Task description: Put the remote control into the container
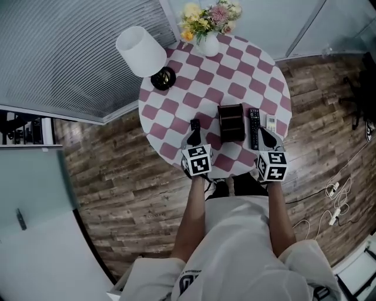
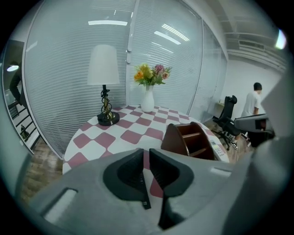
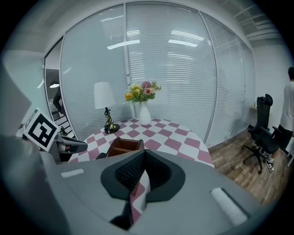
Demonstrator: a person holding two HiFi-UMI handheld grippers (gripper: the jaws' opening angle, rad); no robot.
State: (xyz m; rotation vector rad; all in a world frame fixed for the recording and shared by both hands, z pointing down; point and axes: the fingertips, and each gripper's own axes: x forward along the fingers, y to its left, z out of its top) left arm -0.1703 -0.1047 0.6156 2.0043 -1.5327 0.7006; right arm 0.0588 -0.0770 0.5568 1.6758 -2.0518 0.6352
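Grippers come first, both held low over the near edge of the round table (image 1: 247,76), which wears a pink-and-white checked cloth. The left gripper (image 1: 195,125) hangs above the cloth just left of the container; in the left gripper view (image 2: 146,153) its jaws stand a narrow slit apart with only tablecloth showing between them. The right gripper (image 1: 262,131) sits at the near end of the remotes, and in the right gripper view (image 3: 143,153) its jaws meet at the tips, gripping nothing.

Between the two grippers stands the container (image 1: 231,122), a dark brown wooden box with its top open, split by wooden dividers into compartments that show only bare wood inside. The black remote control (image 1: 254,128) lies flat on the cloth just beside the container's right wall, lengthwise, outside it. A white remote (image 1: 271,122) lies just right of the black one.

Farther across, on the left side, a lamp (image 1: 141,52) with a white shade stands on a dark round base. At the far edge a white vase (image 1: 208,44) holds a bunch of yellow and pink flowers (image 1: 208,16). Behind the table runs a glass wall with blinds (image 3: 183,69).
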